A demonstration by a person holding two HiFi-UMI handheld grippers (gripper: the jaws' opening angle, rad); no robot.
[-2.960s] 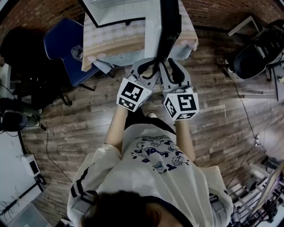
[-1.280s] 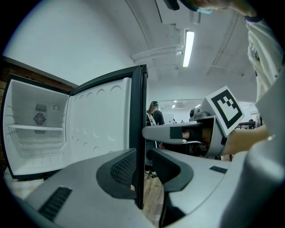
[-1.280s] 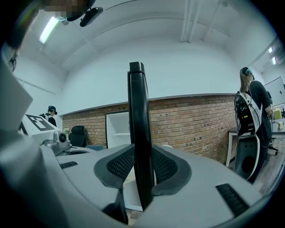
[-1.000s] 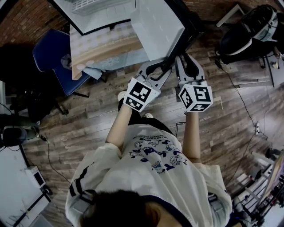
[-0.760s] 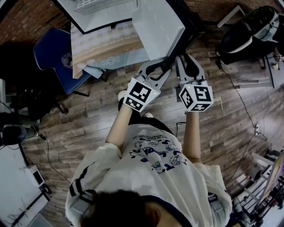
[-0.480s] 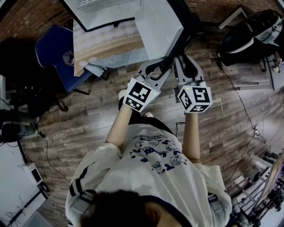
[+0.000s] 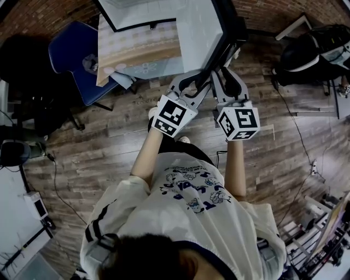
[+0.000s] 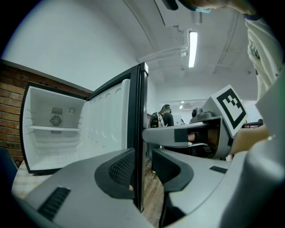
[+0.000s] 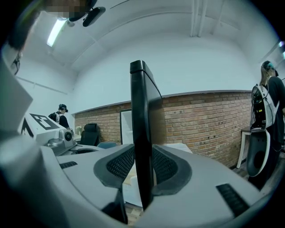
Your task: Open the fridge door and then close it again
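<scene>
The small fridge (image 7: pixel 136 13) stands on a cloth-covered table with its white inside (image 8: pixel 53 133) exposed. Its door (image 7: pixel 199 33) is swung out towards me, white inner face up and black outer skin at the right. My left gripper (image 7: pixel 192 87) is shut on the door's free edge (image 8: pixel 141 111), which runs between its pads (image 8: pixel 122 167). My right gripper (image 7: pixel 221 76) is shut on the same black edge (image 9: pixel 141 120) just beside it, pads (image 9: pixel 164 167) pressed on both faces. The two grippers sit side by side, each with its marker cube towards me.
A blue chair (image 7: pixel 76 54) stands left of the table (image 7: pixel 136 52), and a black office chair (image 7: pixel 306 54) at the right. A brick wall (image 9: pixel 205 120) runs behind the fridge. A person with a backpack (image 9: pixel 267 102) stands at the far right. Cables lie on the wooden floor (image 7: pixel 82 164).
Both grippers, still clamped on the door edge, have moved a little towards the fridge body. The door's white inner face looks narrower than a second ago.
</scene>
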